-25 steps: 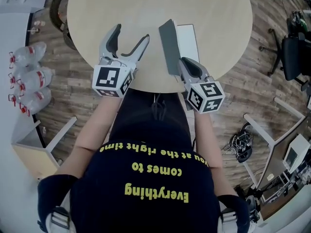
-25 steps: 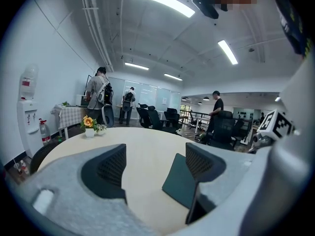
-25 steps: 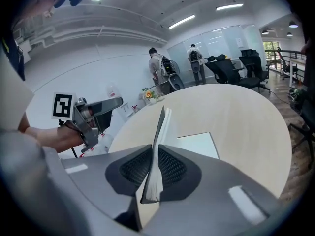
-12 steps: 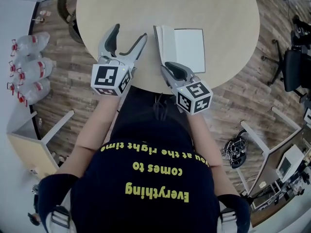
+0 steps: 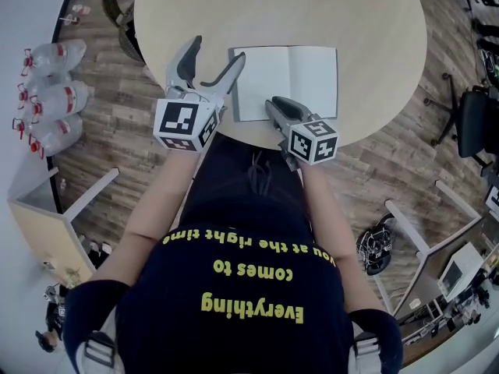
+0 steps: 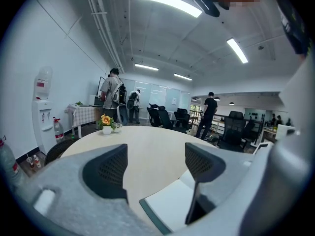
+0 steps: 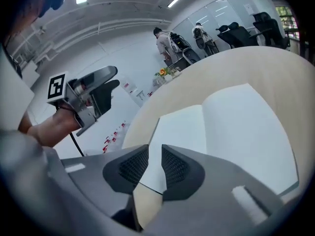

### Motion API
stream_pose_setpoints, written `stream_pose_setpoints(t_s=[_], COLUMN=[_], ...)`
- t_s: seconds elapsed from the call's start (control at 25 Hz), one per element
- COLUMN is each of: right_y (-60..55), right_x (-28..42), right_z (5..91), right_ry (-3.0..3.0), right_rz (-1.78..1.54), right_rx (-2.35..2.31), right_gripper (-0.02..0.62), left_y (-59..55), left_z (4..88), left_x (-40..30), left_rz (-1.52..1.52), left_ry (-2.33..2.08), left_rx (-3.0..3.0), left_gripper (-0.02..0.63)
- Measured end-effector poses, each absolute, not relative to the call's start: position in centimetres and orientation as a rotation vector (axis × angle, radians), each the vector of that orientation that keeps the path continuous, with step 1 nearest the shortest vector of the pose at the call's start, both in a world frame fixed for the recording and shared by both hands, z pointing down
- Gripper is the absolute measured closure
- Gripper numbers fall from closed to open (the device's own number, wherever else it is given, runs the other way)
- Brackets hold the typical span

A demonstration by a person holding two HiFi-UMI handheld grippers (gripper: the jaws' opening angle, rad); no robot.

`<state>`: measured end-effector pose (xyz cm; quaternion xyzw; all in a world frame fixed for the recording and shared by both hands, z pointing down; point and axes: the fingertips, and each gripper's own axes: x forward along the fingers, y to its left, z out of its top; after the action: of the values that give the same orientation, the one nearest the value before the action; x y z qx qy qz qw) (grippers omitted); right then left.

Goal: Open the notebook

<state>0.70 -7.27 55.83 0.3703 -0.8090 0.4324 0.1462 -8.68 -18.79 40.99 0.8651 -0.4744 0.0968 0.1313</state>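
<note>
The notebook (image 5: 284, 80) lies open and flat on the round beige table (image 5: 312, 14), two blank white pages up. My right gripper (image 5: 274, 104) sits low at the notebook's near edge, close to the spine. Its jaws are opening, with a narrow gap; in the right gripper view (image 7: 155, 163) the left page's (image 7: 182, 127) near edge shows through that gap, and the pads do not press on it. My left gripper (image 5: 216, 53) stands wide open just left of the notebook with nothing between its fingers. In the left gripper view (image 6: 153, 163) the notebook's corner (image 6: 172, 208) lies beside the right finger.
Water bottles (image 5: 47, 92) lie on the wooden floor at the left. Office chairs (image 5: 475, 115) stand at the right. A small flower pot (image 6: 107, 124) sits at the table's far side. People stand in the background, near a water dispenser (image 6: 42, 107).
The notebook's cover swung from upright over to the left and now lies flat. My right gripper sank toward the near edge and its jaws parted. The left gripper shifted slightly.
</note>
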Motion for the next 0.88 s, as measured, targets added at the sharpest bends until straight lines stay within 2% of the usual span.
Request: stream_pose_setpoints(t_s=[0.2,0.56,0.88], right_y=[-7.4,-9.1,-10.4], right_x=[2.5,5.3,6.7], right_z=[55.8,50.9,47.7], right_ry=[-2.304,-2.373,-2.410], right_rz=[1.180,0.908,0.825], right_rx=[1.133,1.334,1.399], right_gripper=[0.497,0.573,0.583], left_y=[-18.5,-18.2,-18.3], left_z=[41.1,40.7,40.0], left_x=[-8.5,-7.6,-7.2], left_rz=[0.276,0.284,0.272], left_ry=[-1.370,-1.336,-1.340], left_rx=[2.515,2.551,2.565], left_gripper=[0.235,0.236,0.239])
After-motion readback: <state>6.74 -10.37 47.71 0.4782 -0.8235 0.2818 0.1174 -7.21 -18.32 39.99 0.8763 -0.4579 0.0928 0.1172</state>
